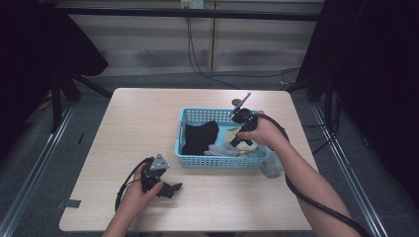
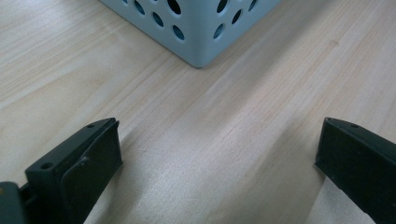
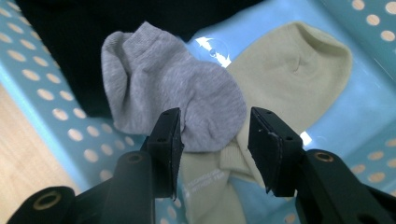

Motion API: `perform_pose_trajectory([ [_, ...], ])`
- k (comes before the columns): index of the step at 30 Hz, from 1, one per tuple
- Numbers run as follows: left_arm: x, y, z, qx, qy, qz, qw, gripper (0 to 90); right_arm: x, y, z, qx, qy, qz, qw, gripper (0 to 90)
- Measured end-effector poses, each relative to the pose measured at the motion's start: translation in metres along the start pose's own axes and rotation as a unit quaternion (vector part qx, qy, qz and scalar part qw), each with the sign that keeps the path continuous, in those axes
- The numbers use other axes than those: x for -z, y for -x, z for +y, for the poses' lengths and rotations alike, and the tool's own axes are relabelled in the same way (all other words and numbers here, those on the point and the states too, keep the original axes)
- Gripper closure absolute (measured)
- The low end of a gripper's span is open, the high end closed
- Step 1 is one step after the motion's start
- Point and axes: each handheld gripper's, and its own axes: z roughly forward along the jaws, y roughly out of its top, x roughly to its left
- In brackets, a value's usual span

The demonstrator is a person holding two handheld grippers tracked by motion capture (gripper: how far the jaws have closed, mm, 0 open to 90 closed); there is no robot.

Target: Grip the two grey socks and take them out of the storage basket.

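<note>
Where the perforated blue plastic basket (image 1: 222,160) stands on the wooden table (image 1: 123,128), it holds a black garment (image 3: 74,42), a soft knit grey sock (image 3: 173,93) and a cream sock (image 3: 289,79); the right gripper (image 3: 215,140), half-spread, brackets the grey sock's rounded end without pinching it, while the left gripper (image 2: 219,154) rests wide apart on bare wood

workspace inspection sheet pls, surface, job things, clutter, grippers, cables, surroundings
surface: pale wood table, bare around the basket
job's things: blue basket holding a grey sock, a cream sock and a black cloth; grey sock overlaps the cream one
clutter: grey cloth on the table by the basket's right corner
grippers: right gripper open over the socks, pads not pressing; left gripper open, low over bare table
cables: black cable along the right forearm; wall cables behind
surroundings: dark curtains both sides, grey floor
</note>
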Motion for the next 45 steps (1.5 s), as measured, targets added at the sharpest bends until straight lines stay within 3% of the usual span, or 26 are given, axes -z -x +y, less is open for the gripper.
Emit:
perform_pose_trajectory([
  [13,0.0,0.0,0.0,-0.002,0.0,0.001,1.0,0.0,-0.034,-0.006,0.004,0.002,-0.012,0.02,0.9997,57.4],
  [28,0.0,0.0,0.0,-0.003,-0.002,0.001,1.0,0.0,-0.06,-0.009,0.005,0.013,-0.041,0.011,0.999,64.8],
  [32,0.0,0.0,0.0,-0.003,-0.002,0.0,1.0,0.0,-0.061,-0.011,0.006,0.02,-0.047,-0.004,0.9987,71.7],
  [33,0.0,0.0,0.0,-0.003,-0.002,0.001,1.0,0.0,-0.061,-0.012,0.006,0.012,-0.048,-0.007,0.9987,73.0],
  [35,0.0,0.0,0.0,-0.003,-0.002,0.001,1.0,0.0,-0.061,-0.013,0.006,0.027,-0.049,-0.015,0.9983,76.2],
  [42,0.0,0.0,0.0,-0.003,-0.002,0.0,1.0,0.0,-0.057,-0.017,0.009,0.036,-0.055,-0.017,0.9977,83.7],
  [45,0.0,0.0,0.0,-0.005,-0.002,0.002,1.0,0.0,-0.049,-0.016,0.011,0.03,-0.052,-0.007,0.9982,84.3],
])
